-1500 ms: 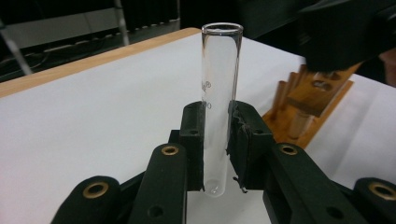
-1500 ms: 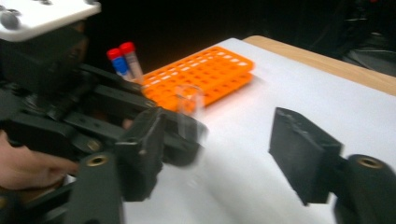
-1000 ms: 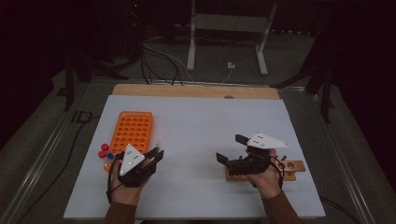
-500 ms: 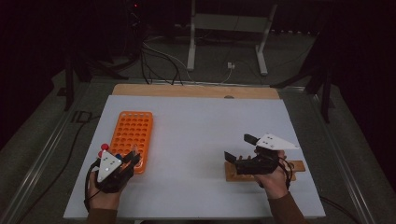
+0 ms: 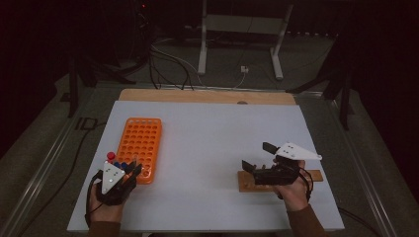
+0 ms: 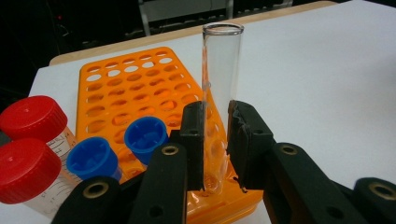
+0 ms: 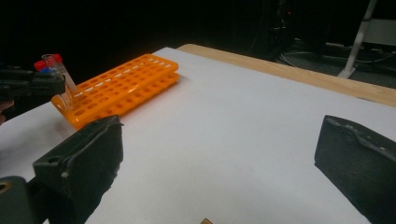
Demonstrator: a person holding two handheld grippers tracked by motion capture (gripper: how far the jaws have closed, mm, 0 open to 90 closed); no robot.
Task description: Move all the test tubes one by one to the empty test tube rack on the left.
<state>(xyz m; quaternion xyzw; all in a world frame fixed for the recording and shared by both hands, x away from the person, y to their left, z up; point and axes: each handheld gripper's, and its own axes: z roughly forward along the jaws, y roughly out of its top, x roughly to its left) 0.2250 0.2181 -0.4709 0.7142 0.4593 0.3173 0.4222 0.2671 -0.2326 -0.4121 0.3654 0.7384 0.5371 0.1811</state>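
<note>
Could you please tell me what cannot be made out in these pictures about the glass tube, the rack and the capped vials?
- Glass tube: in the left gripper view, the left gripper jaws hide whether its bottom sits in an orange rack hole.
- Red-capped vials: cut off by the left edge; their markings are too blurred to read.
- Wooden block: in the high view, largely covered by the right gripper; its holes are too small to count.

I can read no words, brands or numbers anywhere; the only marks are faint printed scale lines on the red-capped tube (image 6: 51, 140) at the lower left of my left gripper view, and they are too small to make out
</note>
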